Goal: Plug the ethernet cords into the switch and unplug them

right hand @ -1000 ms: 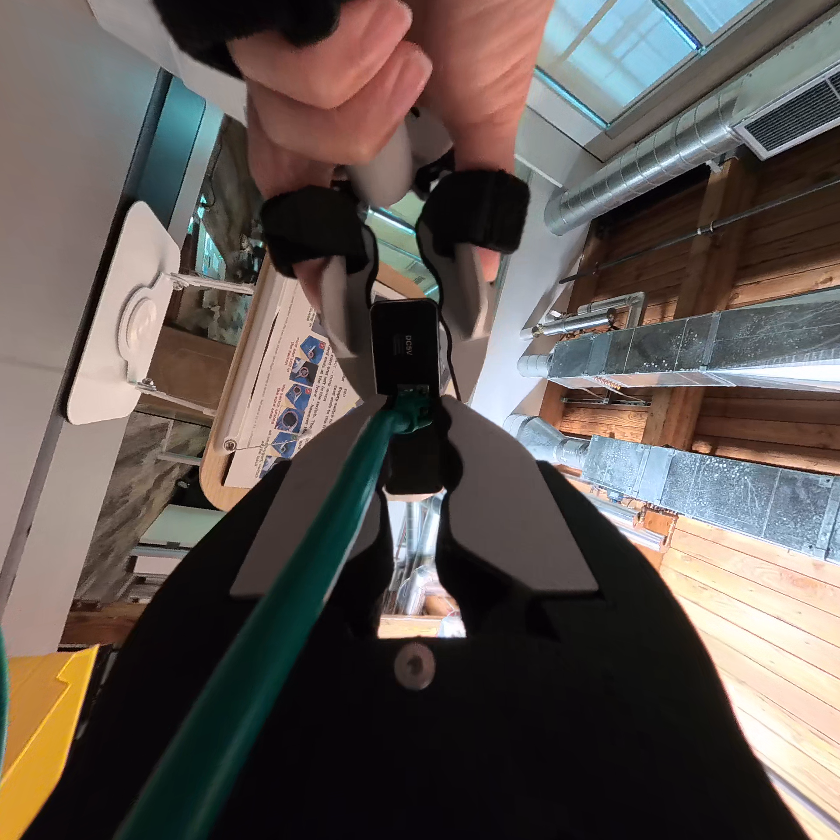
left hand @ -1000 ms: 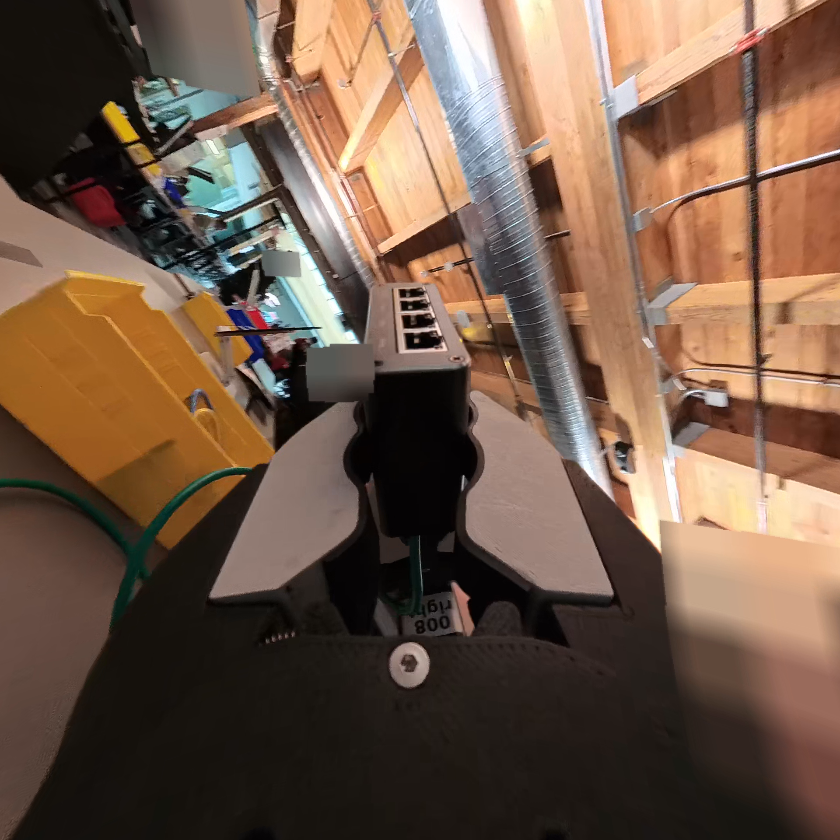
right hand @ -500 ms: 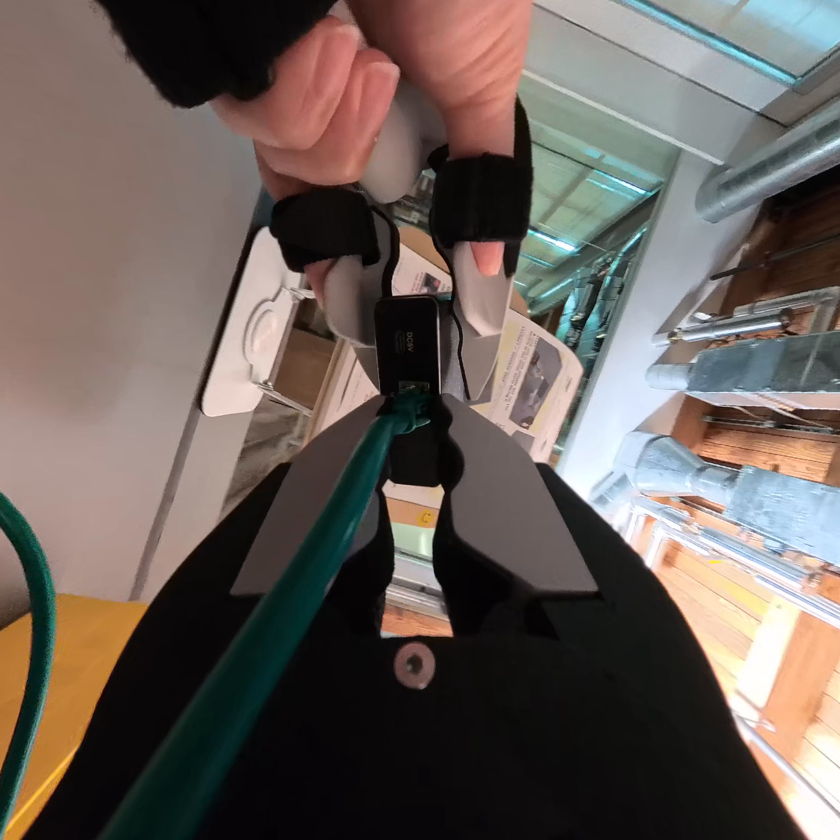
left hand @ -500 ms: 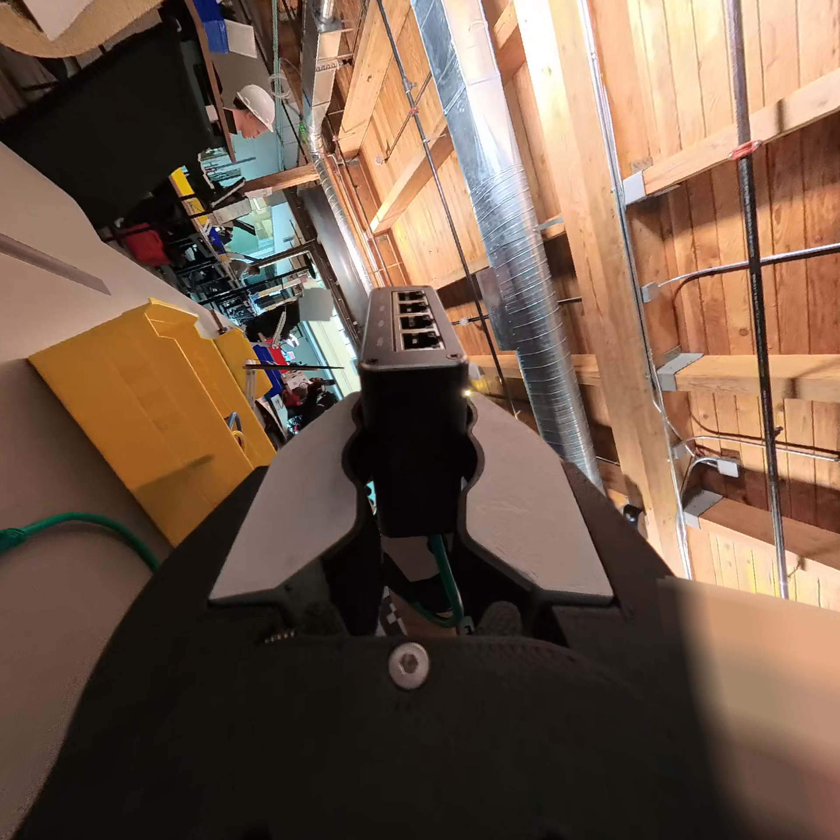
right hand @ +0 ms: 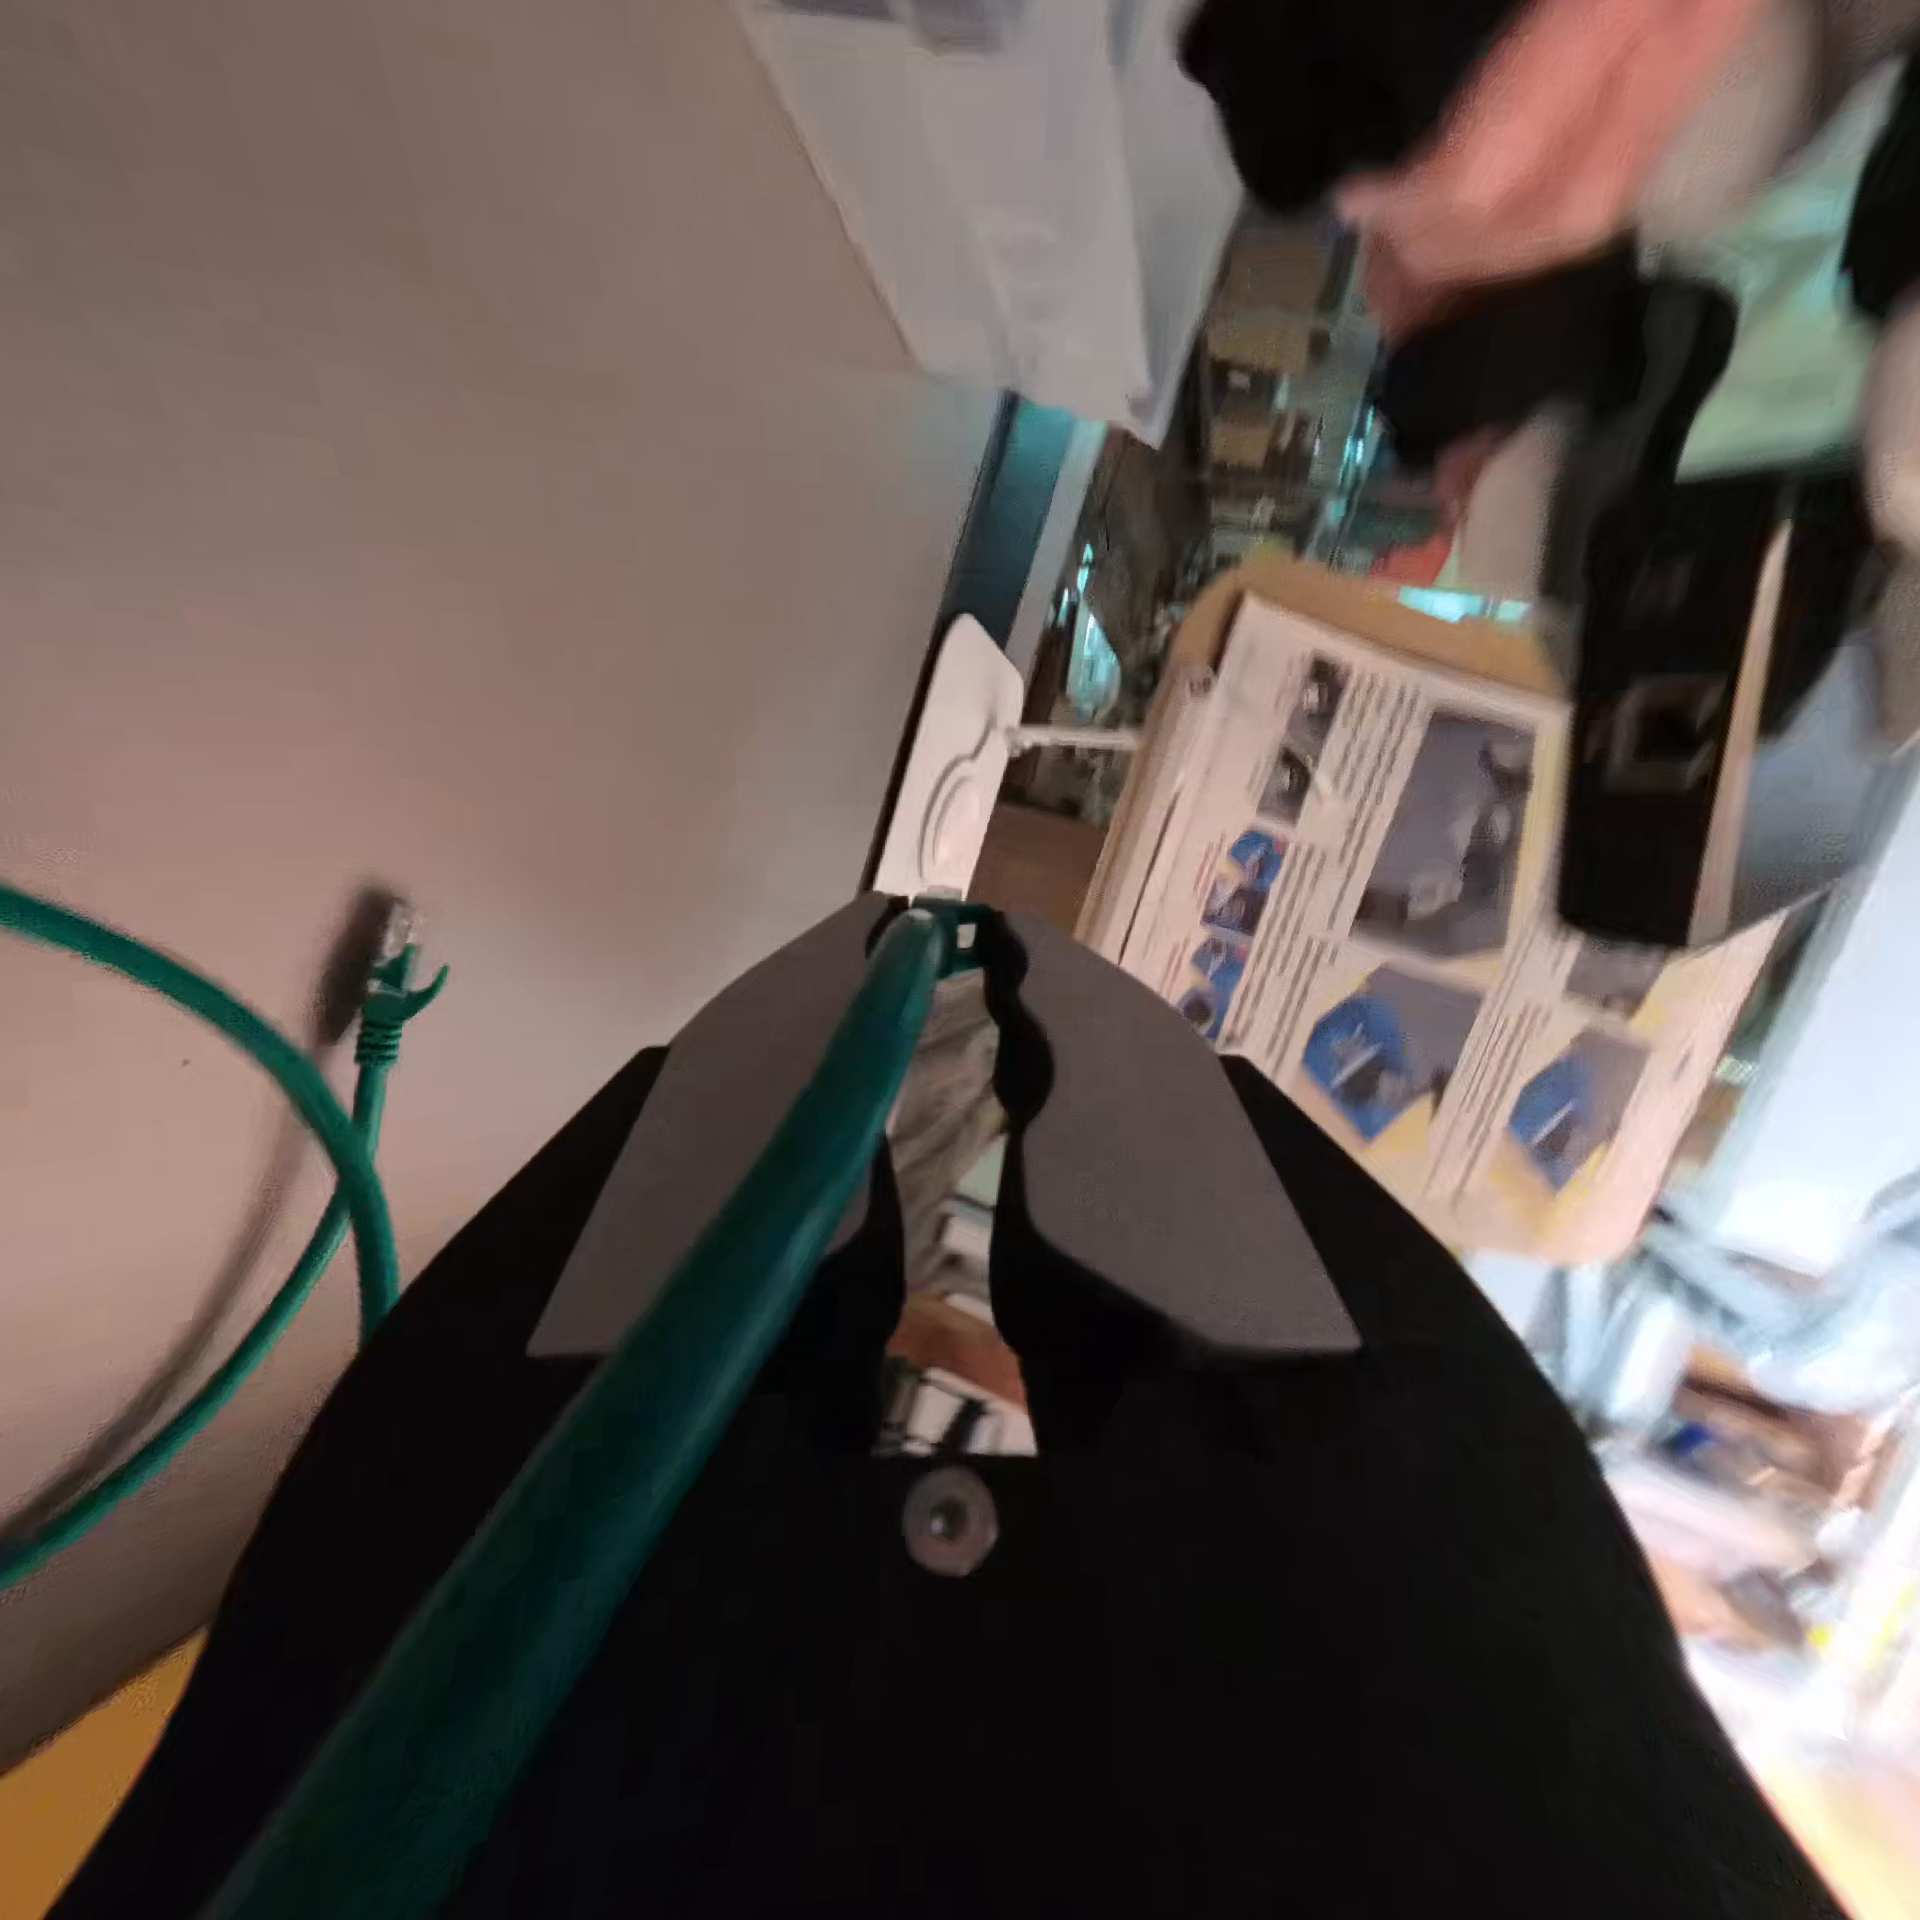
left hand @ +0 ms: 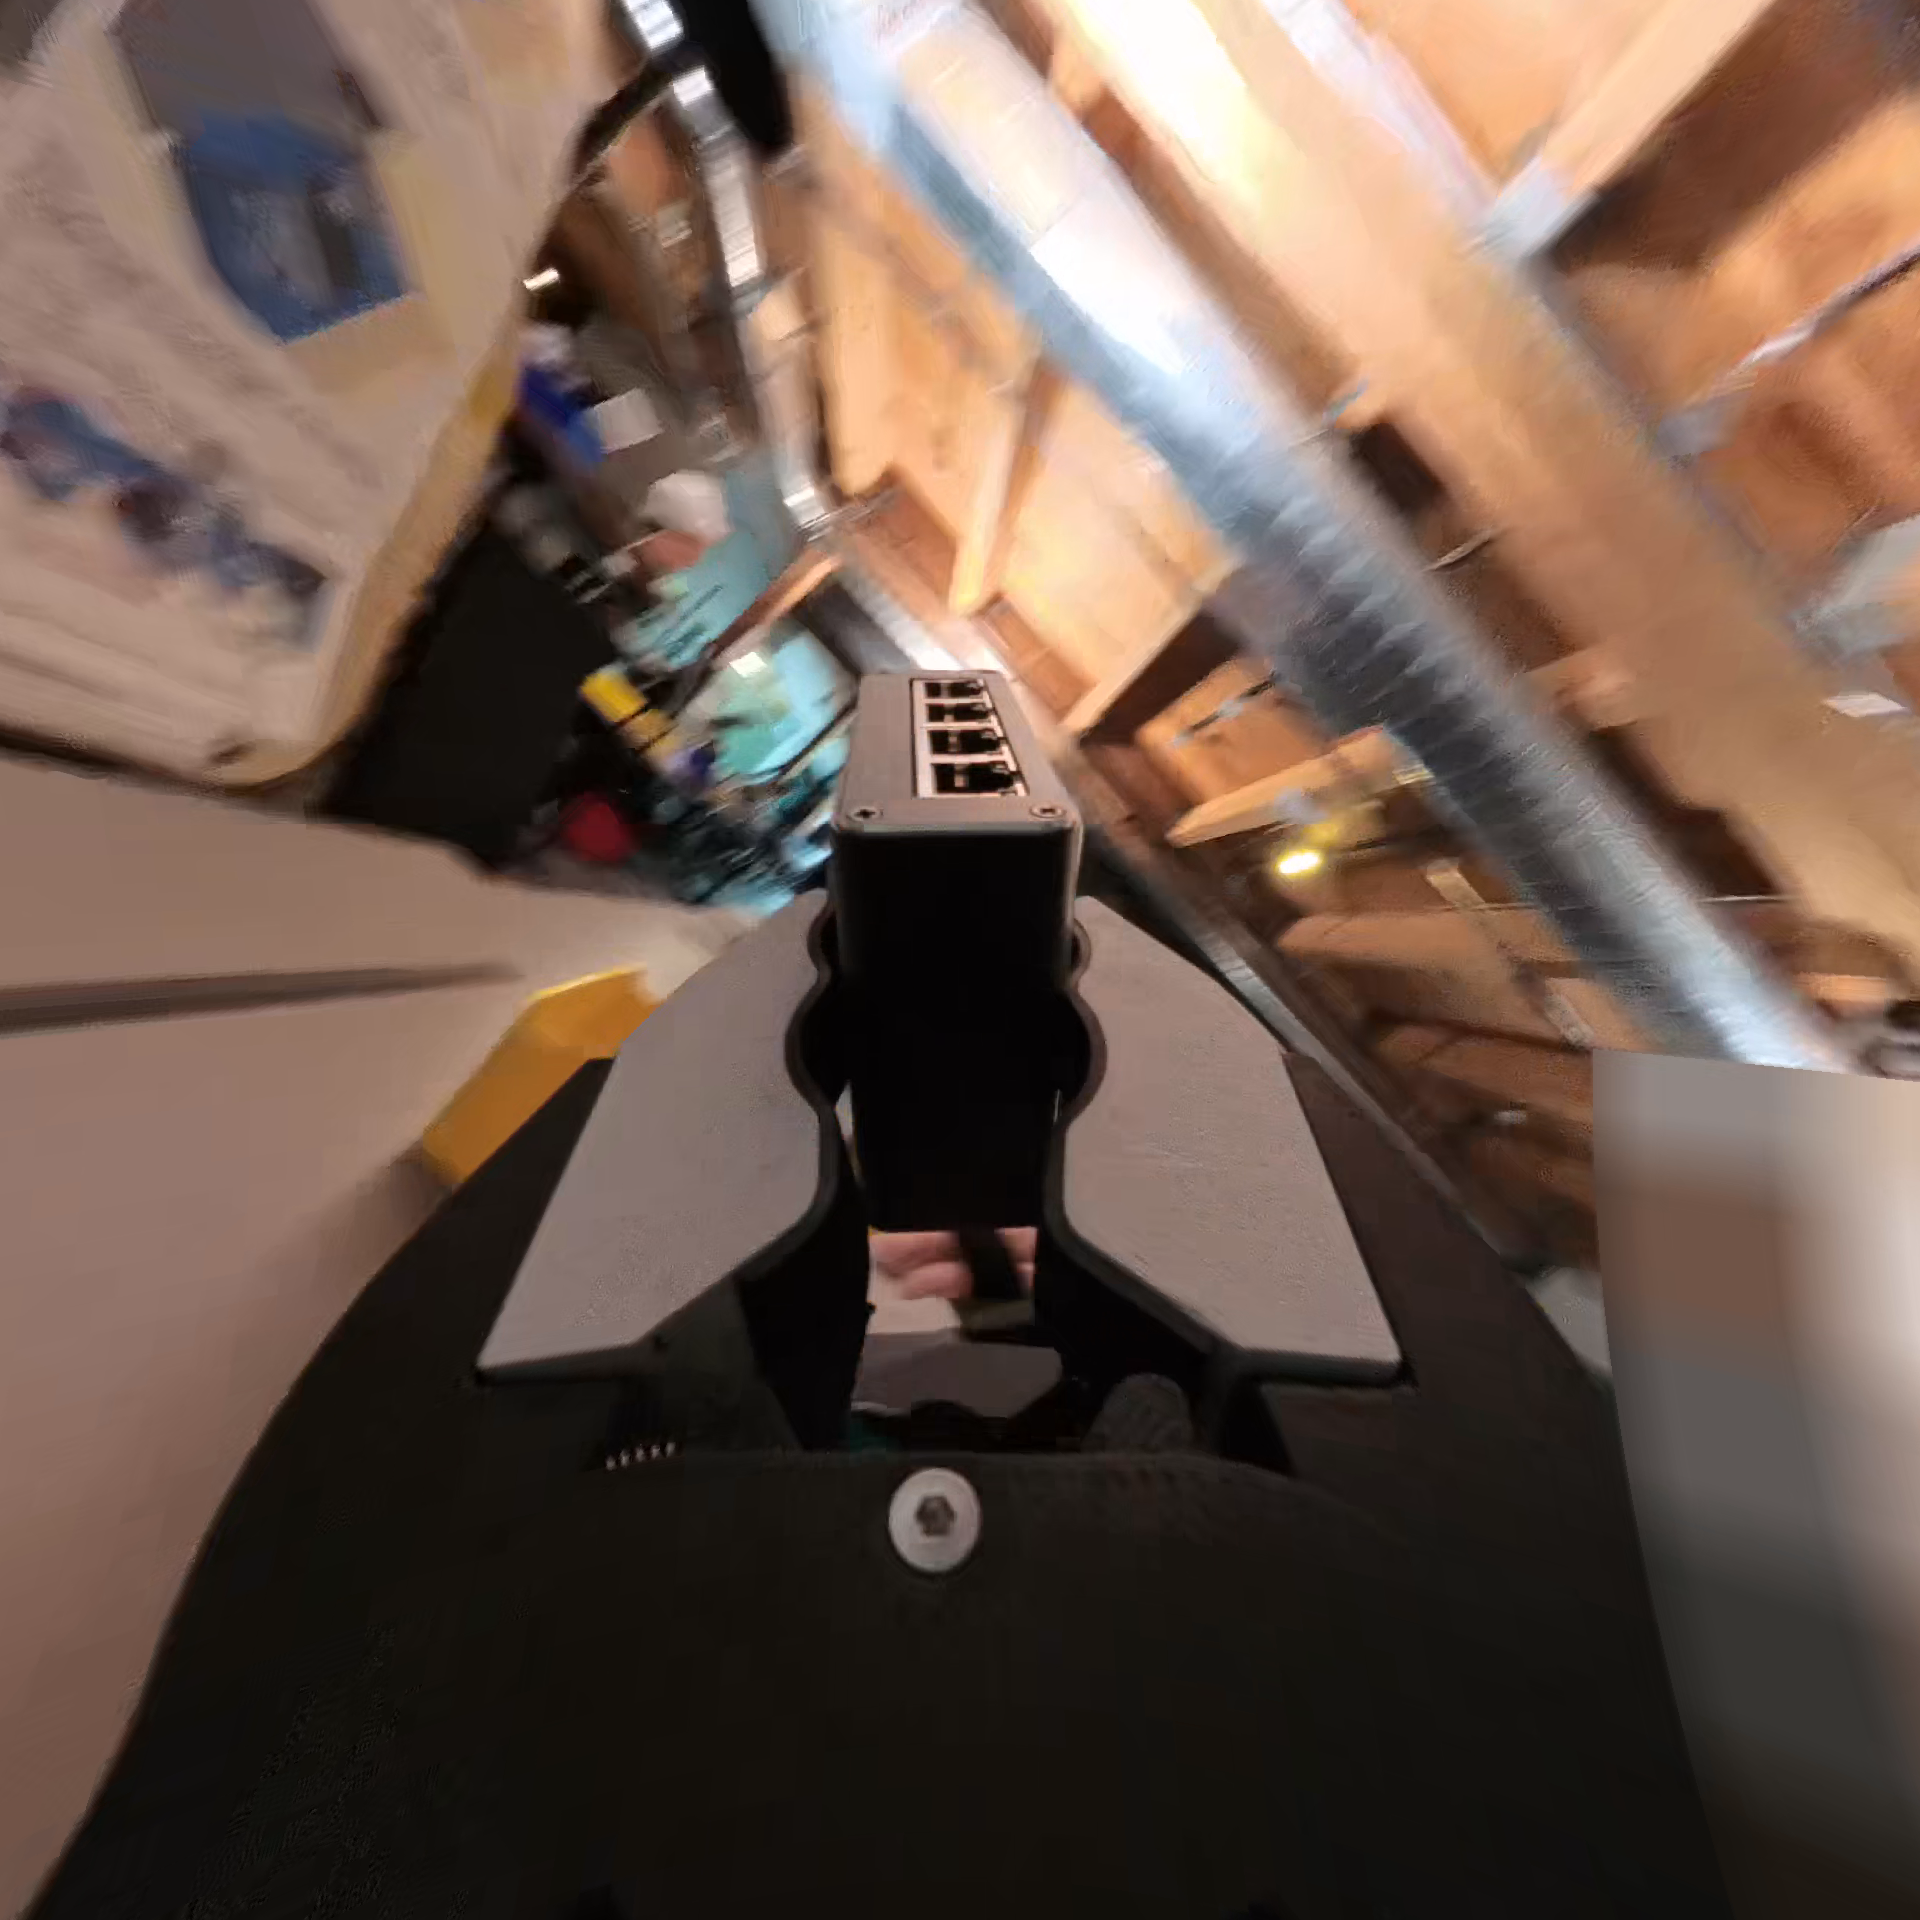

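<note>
Left gripper: your left gripper (left hand: 951,1029) is clamping the black switch (left hand: 951,935) between its two grey fingers (left hand: 686,1132), at the centre of the left wrist view.
Switch: it is standing on end between the fingers, with a row of four sockets facing up and away at its far end. No cord is showing in those sockets.
Switch, other view: in the right wrist view the switch (right hand: 1652,665) is appearing blurred at the upper right of the frame, held by your other hand (right hand: 1496,197), well apart from the right gripper.
Right gripper: your right gripper (right hand: 961,940) is pinching the plug end of a green cord (right hand: 727,1226) at its fingertips, just above the middle of the frame. The fingers are nearly meeting around it.
Held cord: it is running from the fingertips down over the left finger and off the lower left of the frame.
Second cord: another green cord (right hand: 312,1122) is looping across the pale table (right hand: 468,468) at the left of the right wrist view, its clear plug (right hand: 395,935) lying free on the surface.
Yellow bin: a yellow bin (left hand: 530,1060) is sitting at the left of centre in the left wrist view, just beside the left finger.
Background: wooden beams and a silver duct (left hand: 1351,582) are filling the upper right of the left wrist view, heavily blurred. A printed poster (right hand: 1382,935) is showing at the right of the right wrist view.
</note>
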The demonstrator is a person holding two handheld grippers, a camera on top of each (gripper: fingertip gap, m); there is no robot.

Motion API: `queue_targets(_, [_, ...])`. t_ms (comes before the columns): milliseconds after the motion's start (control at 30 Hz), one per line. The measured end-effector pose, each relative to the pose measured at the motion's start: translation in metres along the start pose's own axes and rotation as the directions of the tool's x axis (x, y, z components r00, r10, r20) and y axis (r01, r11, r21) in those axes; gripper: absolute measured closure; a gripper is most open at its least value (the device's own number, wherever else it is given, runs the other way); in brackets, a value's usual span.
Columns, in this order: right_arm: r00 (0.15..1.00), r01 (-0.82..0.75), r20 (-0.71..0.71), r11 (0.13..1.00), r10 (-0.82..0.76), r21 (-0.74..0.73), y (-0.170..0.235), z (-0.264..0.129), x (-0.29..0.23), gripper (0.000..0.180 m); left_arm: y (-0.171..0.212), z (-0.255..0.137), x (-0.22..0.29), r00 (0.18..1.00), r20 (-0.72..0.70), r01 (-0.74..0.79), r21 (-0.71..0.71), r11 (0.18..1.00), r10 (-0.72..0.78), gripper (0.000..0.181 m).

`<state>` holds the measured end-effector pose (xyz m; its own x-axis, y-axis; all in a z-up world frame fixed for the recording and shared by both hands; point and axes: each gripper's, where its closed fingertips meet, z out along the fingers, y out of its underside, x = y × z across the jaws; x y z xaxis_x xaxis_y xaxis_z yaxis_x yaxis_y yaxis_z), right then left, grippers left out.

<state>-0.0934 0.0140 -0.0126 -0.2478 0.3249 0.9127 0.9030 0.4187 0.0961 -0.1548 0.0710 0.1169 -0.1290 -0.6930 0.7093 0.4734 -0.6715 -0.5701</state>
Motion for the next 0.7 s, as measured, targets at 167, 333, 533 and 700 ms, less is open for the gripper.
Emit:
queue_targets(167, [0.939, -0.315, 0.128, 0.948, 0.319, -0.049, 0.040, -0.022, 0.015, 0.165, 0.003, 0.005, 0.029, 0.899, -0.299, 0.316, -0.066, 0.947, -0.321, 0.145])
queue_targets(333, [0.828, -0.463, 0.206, 0.843, 0.522, -0.274, 0.109, -0.056, 0.048, 0.164, 0.016, 0.012, 0.039, 0.837, -0.364, 0.376, -0.159, 0.913, -0.408, 0.145])
queue_targets(533, [0.635, -0.590, 0.113, 0.574, 0.764, -0.567, 0.213, -0.128, 0.120, 0.164, 0.025, 0.015, 0.054, 0.853, -0.365, 0.311, -0.219, 0.925, -0.373, 0.145])
queue_targets(700, [0.616, -0.602, -0.092, 0.392, 0.783, -0.695, 0.299, -0.187, 0.151, 0.165, 0.028, 0.016, 0.060, 0.859, -0.368, 0.284, -0.234, 0.930, -0.356, 0.145])
